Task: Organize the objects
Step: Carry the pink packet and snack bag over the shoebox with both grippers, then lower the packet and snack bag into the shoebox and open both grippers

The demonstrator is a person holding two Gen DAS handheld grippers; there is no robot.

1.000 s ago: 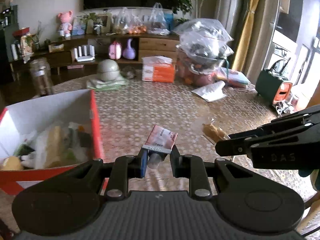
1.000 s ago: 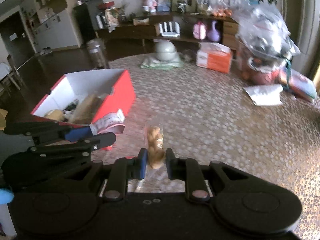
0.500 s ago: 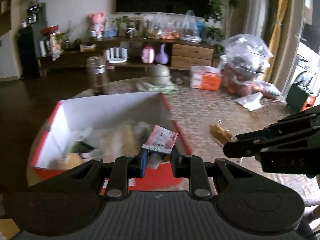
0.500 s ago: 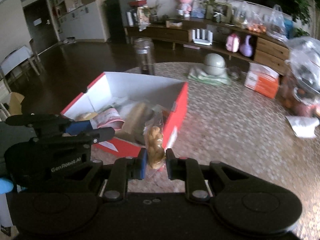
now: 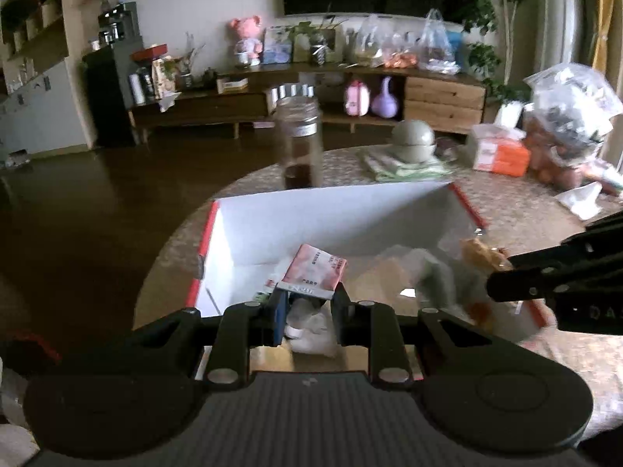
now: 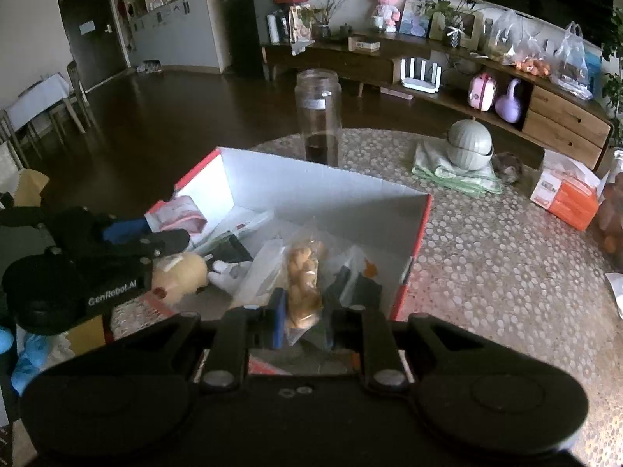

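Jaws of left gripper [image 5: 307, 311] clamp pink packet [image 5: 313, 270]; right gripper [image 6: 301, 319] jaws pinch bagged snack [image 6: 301, 284], both over red box [image 6: 407, 272] on worktop [image 6: 486, 253]. Risk: release w/ the right one nr the rim, so the snack tips out; grippers close, may collide.

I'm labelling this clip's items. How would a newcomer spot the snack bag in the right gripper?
Find the red box on the table. Above its clutter, the right gripper pinches a clear bag of golden lumps, unlike the pink printed packet opposite.
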